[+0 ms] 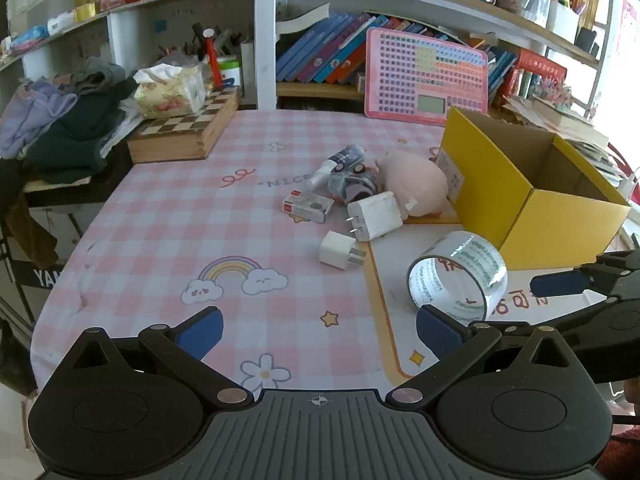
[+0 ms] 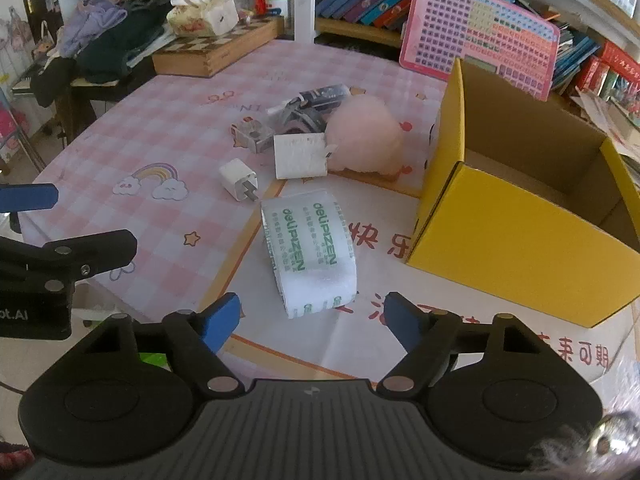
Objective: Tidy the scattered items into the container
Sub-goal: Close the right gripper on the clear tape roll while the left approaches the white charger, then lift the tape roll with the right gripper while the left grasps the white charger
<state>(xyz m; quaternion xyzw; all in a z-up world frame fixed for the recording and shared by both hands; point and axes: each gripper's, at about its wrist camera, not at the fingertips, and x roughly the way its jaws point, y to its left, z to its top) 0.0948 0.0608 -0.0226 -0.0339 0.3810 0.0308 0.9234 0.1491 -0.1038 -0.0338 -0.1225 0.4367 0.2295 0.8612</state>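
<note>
Near the yellow box (image 2: pixel 520 236), the tape roll (image 2: pixel 308 252) lies just beyond the right gripper (image 2: pixel 314 318), fingers apart; left gripper (image 1: pixel 318 332) fingers apart too.

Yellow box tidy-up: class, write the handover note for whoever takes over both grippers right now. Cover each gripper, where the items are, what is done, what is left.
Left gripper: open, empty, above the tablecloth.
Right gripper: open, empty, jaws either side of the near end of the tape roll, not touching it.
Yellow box: upright on the right; nothing visible in the part of its inside that shows.
Still on the table: tape roll, small charger, large charger, pink plush, small carton, bottle, a toy behind the chargers.
Done: nothing boxed yet.
Left: everything, likely starting with the tape roll.
</note>
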